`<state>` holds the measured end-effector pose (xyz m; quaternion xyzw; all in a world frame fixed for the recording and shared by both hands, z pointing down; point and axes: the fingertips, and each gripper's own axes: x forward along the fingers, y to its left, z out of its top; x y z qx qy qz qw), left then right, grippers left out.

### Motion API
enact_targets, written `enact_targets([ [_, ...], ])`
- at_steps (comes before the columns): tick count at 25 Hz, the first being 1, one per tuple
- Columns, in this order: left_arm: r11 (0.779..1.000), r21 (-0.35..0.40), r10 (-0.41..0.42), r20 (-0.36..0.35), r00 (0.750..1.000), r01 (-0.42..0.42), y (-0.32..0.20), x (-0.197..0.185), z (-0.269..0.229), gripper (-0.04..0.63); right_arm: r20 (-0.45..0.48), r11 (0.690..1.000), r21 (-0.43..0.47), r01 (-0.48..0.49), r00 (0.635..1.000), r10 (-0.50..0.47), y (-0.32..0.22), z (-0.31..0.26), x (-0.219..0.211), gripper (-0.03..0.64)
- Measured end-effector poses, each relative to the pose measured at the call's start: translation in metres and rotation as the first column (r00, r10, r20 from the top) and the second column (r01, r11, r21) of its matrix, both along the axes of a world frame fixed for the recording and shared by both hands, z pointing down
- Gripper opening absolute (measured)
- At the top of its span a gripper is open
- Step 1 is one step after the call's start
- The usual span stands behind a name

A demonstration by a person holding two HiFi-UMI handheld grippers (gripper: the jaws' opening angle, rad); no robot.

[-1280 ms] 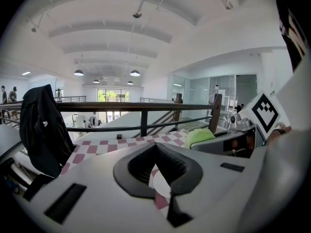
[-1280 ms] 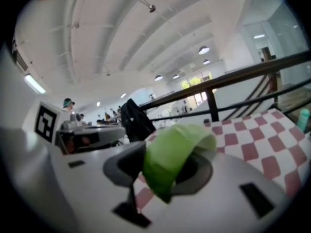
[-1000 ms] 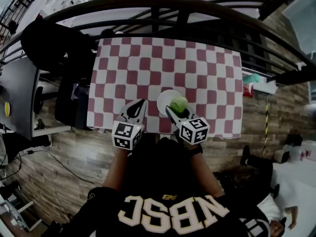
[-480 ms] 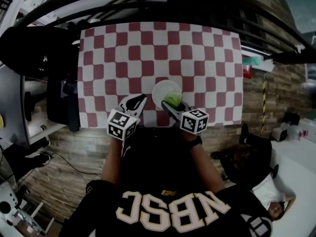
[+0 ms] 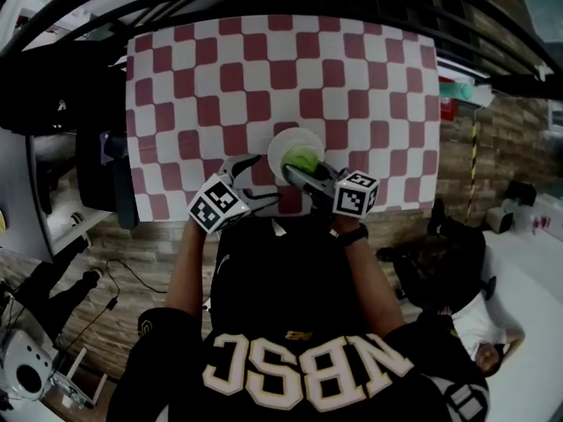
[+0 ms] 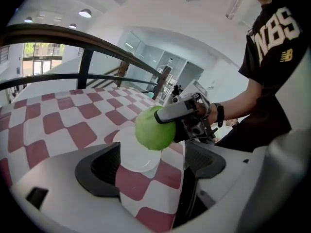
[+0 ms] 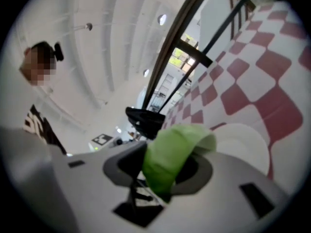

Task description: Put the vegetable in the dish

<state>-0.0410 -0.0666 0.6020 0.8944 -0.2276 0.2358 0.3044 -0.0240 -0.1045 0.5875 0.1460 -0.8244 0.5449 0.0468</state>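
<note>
A green leafy vegetable (image 5: 305, 159) (image 6: 154, 128) (image 7: 172, 154) hangs just above a small white dish (image 5: 286, 141) (image 6: 138, 154) (image 7: 245, 142) near the front edge of the checked table. My right gripper (image 5: 297, 174) (image 6: 181, 111) (image 7: 167, 171) is shut on it from the right. Left of the dish, my left gripper (image 5: 255, 183) (image 6: 150, 164) is low over the cloth. Its jaws have just been opening and now stand wide apart, with nothing held between them. In the right gripper view the left gripper (image 7: 145, 120) shows dark behind the vegetable.
The red-and-white checked cloth (image 5: 220, 77) covers the table, bare apart from the dish. A dark curved railing (image 6: 73, 38) runs behind it. Dark furniture (image 5: 53, 104) stands to the left, and a green-topped item (image 5: 453, 90) sits off the right edge. Wooden floor lies below.
The left gripper's jaws went from shut to wide open as it dropped toward the cloth. The right gripper sank a little with the vegetable, closer over the dish.
</note>
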Motion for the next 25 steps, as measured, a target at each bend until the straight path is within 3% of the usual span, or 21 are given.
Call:
enact_targets([
  [5, 0.997, 0.039, 0.071, -0.087, 0.994, -0.068, -0.013, 0.021, -0.017, 0.475, 0.282, 0.993, -0.076, 0.095, 0.957, -0.07, 0.006, -0.029, -0.009, 0.161],
  [8, 0.988, 0.07, 0.146, -0.136, 0.98, -0.138, -0.016, 0.035, -0.028, 0.497, 0.368, 0.988, -0.061, 0.14, 0.924, -0.109, 0.008, -0.04, -0.013, 0.161],
  [13, 0.979, 0.096, 0.191, -0.122, 0.974, -0.18, -0.023, 0.038, -0.028, 0.5, 0.49, 0.978, -0.032, 0.205, 0.856, -0.164, 0.011, -0.058, -0.015, 0.161],
  [19, 0.979, 0.094, 0.192, -0.136, 0.972, -0.18, -0.026, 0.04, -0.029, 0.491, 0.513, 0.966, -0.005, 0.259, 0.83, -0.22, 0.011, -0.059, -0.011, 0.163],
  [22, 0.984, 0.084, 0.165, -0.119, 0.979, -0.155, -0.029, 0.041, -0.024, 0.488, 0.484, 0.964, 0.0, 0.265, 0.844, -0.231, 0.008, -0.055, -0.01, 0.163],
  [25, 0.985, 0.068, 0.166, -0.086, 0.982, -0.161, -0.027, 0.044, -0.017, 0.486, 0.392, 0.945, 0.011, 0.327, 0.868, -0.305, 0.013, -0.044, -0.009, 0.178],
])
